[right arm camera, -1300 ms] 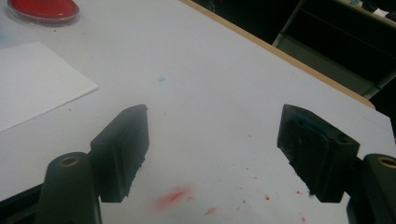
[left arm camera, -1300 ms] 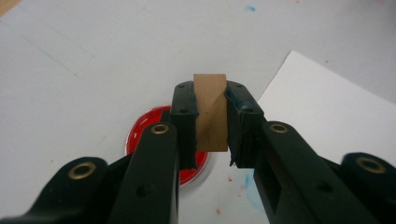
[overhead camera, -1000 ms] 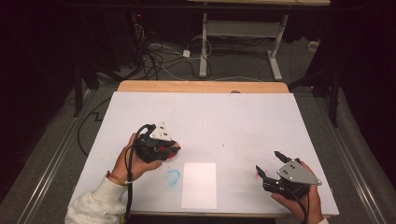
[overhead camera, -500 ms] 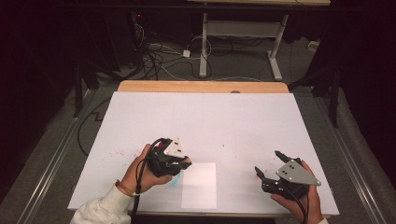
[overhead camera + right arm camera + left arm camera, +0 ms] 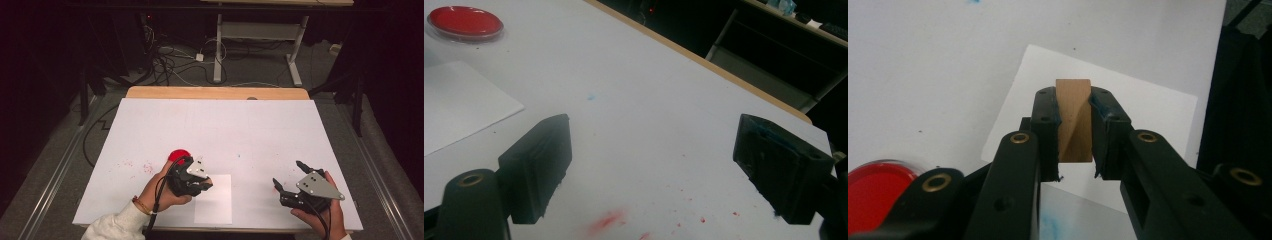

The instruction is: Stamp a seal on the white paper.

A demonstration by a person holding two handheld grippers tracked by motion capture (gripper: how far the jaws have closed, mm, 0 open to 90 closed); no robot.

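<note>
Wood shows between the jaws of the left gripper (image 5: 1074, 131): a small wooden block (image 5: 1074, 120), likely a stamp, clamped firmly with the pads pressing its 2 sides, held just above the white sheet of paper (image 5: 1148, 107) that lies in the lower middle of the table. Compared with the frames from a second ago, this gripper has travelled from the left part of the high view, where it hung over the red ink dish (image 5: 178, 155), rightward and lower, so that it now sits at the left edge of the sheet (image 5: 215, 200) with the dish uncovered just behind it. My reading is that the block has been inked and the next step is to press it down onto the paper; the stamping itself is not yet done. The right gripper (image 5: 290, 182), low at the right of the high view, has not shifted and its jaws stand wide apart with nothing between them. The left gripper view gives the grip on the block and the paper directly beneath, which the high view hides under the hand and grey plate. The right gripper view (image 5: 664, 170) adds red smears and specks on the white table (image 5: 639, 100) near its jaws, and farther off, at upper left, the full red dish (image 5: 465, 22) beyond the paper's corner.
</note>
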